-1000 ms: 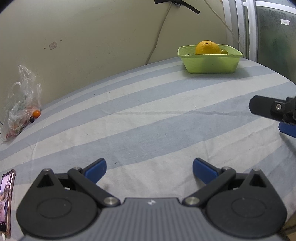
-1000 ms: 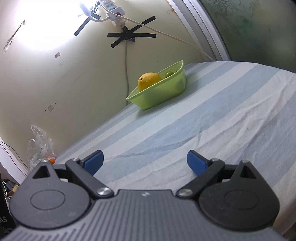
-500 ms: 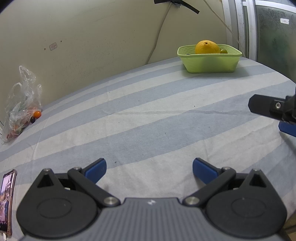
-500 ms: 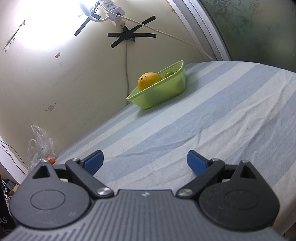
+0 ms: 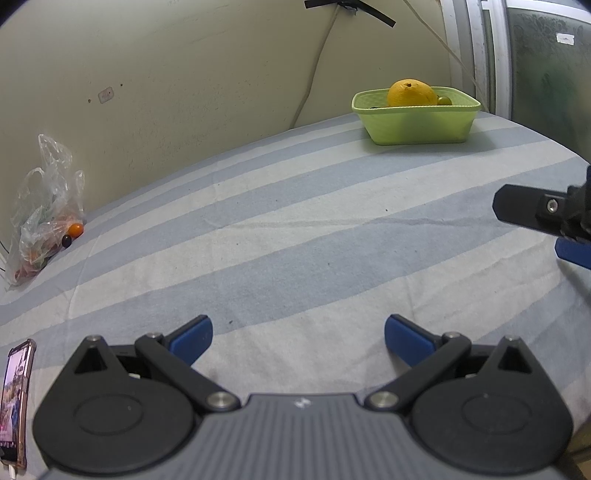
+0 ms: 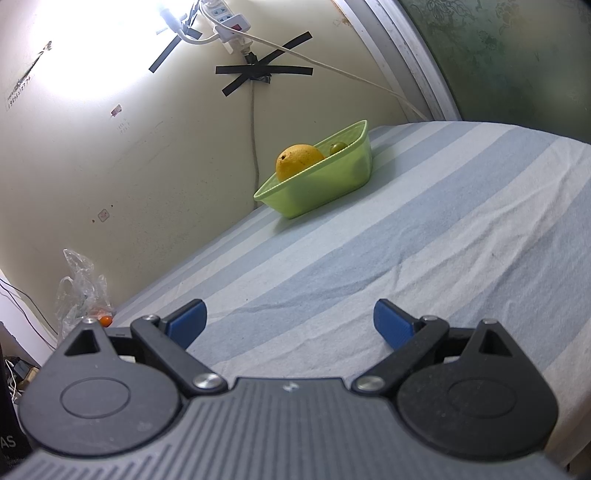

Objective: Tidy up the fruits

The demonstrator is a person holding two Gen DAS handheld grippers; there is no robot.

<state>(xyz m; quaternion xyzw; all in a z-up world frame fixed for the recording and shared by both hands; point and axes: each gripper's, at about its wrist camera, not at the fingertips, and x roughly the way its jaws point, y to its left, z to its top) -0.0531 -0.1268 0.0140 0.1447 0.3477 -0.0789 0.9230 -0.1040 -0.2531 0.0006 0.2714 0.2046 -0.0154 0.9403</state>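
Observation:
A light green basket [image 5: 417, 122] [image 6: 325, 184] stands at the far end of the striped bed against the wall. It holds a large orange [image 5: 410, 93] [image 6: 299, 160] and a small green fruit [image 5: 444, 99] [image 6: 338, 147]. A clear plastic bag [image 5: 46, 210] [image 6: 81, 291] with small fruits lies at the far left; a small orange fruit [image 5: 75, 229] and a dark one [image 5: 66, 241] sit at its mouth. My left gripper [image 5: 298, 338] is open and empty above the sheet. My right gripper [image 6: 290, 321] is open and empty; its finger also shows in the left wrist view [image 5: 532, 212].
A phone [image 5: 16, 398] lies at the near left edge of the bed. A blue and white striped sheet [image 5: 295, 240] covers the bed. A cable and power strip [image 6: 229, 26] hang on the wall behind the basket. A window frame [image 5: 476, 55] stands at the far right.

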